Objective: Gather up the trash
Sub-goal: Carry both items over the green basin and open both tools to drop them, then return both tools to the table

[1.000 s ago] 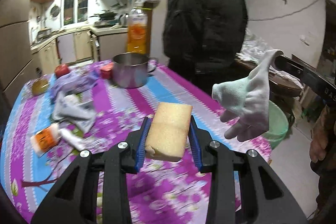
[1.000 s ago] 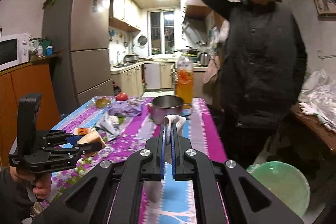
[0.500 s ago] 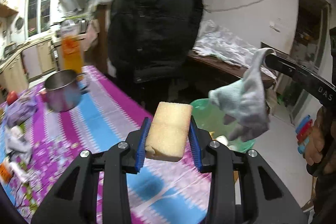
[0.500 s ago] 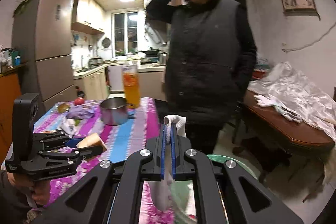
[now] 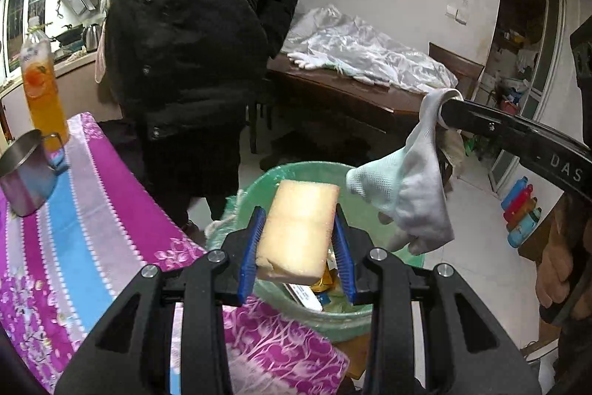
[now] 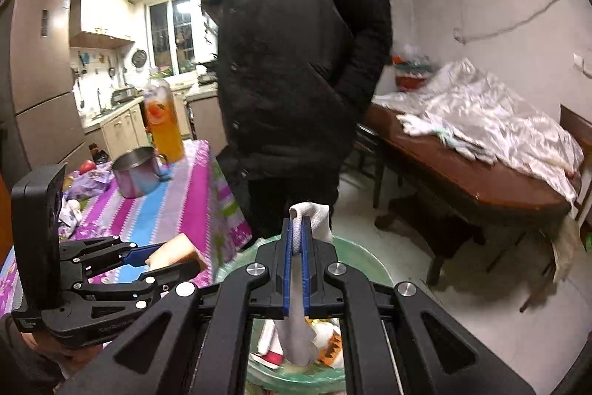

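Beyond the near corner of the desk (image 5: 111,217) with its purple, blue and white flowered cloth, the round green plastic-lined trash bin (image 5: 259,184) now fills the middle of both views; a second ago it was only a sliver at the right edge. The steel pot (image 5: 22,180) and tall orange drink bottle (image 5: 42,87) on the desk have slid to the far left since then. The left tool (image 5: 298,243) keeps its blue pads clamped on the pale yellow rectangular sponge (image 5: 296,228), which has moved off the cloth and hangs over the bin's rim. The right tool (image 6: 296,247) stays pinched shut on the limp white knit glove (image 5: 407,195), now dangling above the wrappers in the bin.
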The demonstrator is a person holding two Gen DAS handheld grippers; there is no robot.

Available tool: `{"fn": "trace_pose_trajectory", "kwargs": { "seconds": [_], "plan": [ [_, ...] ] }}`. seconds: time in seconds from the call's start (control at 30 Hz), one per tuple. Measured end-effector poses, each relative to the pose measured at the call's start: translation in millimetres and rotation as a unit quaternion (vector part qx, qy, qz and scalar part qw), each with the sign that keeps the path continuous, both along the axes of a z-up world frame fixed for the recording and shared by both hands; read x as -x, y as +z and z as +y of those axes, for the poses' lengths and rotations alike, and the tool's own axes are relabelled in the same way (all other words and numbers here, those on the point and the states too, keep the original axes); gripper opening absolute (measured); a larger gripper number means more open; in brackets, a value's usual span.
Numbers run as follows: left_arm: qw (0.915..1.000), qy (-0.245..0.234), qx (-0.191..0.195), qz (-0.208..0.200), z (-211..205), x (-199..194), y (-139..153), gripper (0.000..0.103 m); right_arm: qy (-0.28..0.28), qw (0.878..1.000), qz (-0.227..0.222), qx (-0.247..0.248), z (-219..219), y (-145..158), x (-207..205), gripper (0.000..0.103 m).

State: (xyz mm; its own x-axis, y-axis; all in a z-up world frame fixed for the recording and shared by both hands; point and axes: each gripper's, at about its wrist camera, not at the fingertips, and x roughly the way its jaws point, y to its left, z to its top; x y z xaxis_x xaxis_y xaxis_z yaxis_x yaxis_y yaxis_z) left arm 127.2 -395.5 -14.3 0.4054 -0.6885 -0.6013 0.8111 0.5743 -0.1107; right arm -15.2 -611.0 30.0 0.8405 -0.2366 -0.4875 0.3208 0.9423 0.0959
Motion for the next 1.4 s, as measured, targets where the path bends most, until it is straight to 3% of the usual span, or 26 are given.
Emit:
{"fn": "trace_pose_trajectory", "kwargs": {
  "seconds": [0.37,0.8,0.83,0.87,0.9,0.97,1.23,1.4],
  "plan": [
    [0.9999,-0.003,-0.013,0.003,-21.4,-1.5,-13.8,0.034,-0.007,0.999,0.030,-0.024,-27.3,-37.8,-15.8,0.005],
    [0.9997,0.006,-0.025,0.003,-29.1,-5.0,-17.1,0.036,-0.002,0.999,0.041,-0.034,-23.6,-51.0,-26.5,0.006],
    [0.9996,0.005,-0.027,0.003,-29.7,-4.8,-17.9,0.038,-0.002,0.998,0.043,-0.036,-22.9,-52.0,-27.4,0.007],
    [0.9996,0.004,-0.028,0.003,-29.9,-4.5,-18.2,0.048,-0.004,0.998,0.045,-0.038,-22.7,-53.8,-28.6,0.017],
    [0.9996,0.006,-0.028,-0.001,-29.5,-4.0,-17.6,0.062,-0.006,0.998,0.043,-0.039,-23.0,-54.1,-28.4,0.034],
    [0.9996,0.013,-0.025,-0.008,-26.7,-3.1,-17.2,0.072,-0.011,0.998,0.036,-0.041,-21.8,-53.8,-26.7,0.044],
    [0.9994,0.023,-0.025,-0.008,-21.0,-6.3,-17.6,0.074,-0.017,0.999,0.016,-0.037,-14.1,-45.6,-18.3,0.047],
    [0.9992,0.030,-0.022,-0.013,-10.7,-6.9,-15.2,0.074,-0.014,0.999,0.000,-0.029,-3.5,-38.1,-9.2,0.055]
  ]
}}
